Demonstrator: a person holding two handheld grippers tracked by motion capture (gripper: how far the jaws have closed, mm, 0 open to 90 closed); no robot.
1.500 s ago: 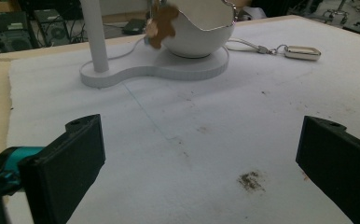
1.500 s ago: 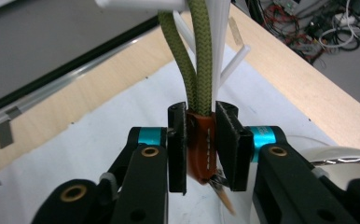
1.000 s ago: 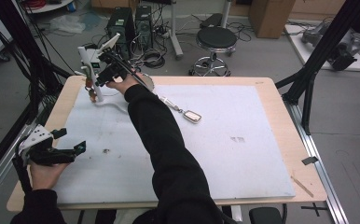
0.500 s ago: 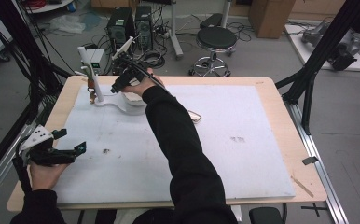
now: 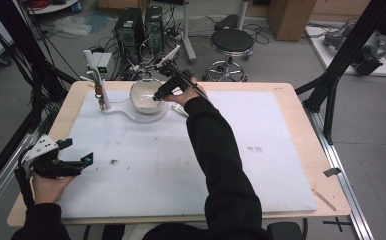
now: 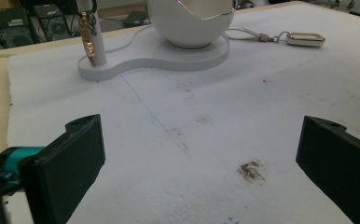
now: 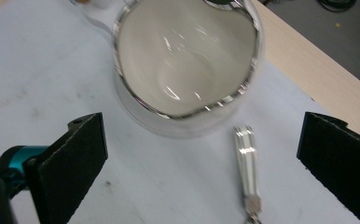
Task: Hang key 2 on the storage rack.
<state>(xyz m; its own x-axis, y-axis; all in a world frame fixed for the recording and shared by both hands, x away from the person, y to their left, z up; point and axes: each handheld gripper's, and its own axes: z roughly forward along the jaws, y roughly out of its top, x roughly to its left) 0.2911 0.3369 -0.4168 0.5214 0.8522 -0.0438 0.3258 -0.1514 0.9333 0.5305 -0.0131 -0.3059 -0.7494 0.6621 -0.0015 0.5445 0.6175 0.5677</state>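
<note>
The right tool (image 5: 157, 96) hangs over the far side of the worktop (image 5: 291, 105) with its jaws spread wide and nothing between them; they have just been opening. Directly ahead of and below it sits the white bowl (image 7: 185, 60) on its flat white stand (image 5: 146, 116), whose thin post (image 5: 102, 92) rises off to one side with a small gold piece hanging on it. Just beside the bowl, between the jaws in the right gripper view, lies the silver keychain strap (image 7: 245, 158) on the white foam mat (image 5: 261, 170). The worktop's far edge runs close behind the bowl. The left tool (image 5: 73, 162) rests near the near-left corner, jaws wide and empty, with bare mat ahead of it up to the stand.
</note>
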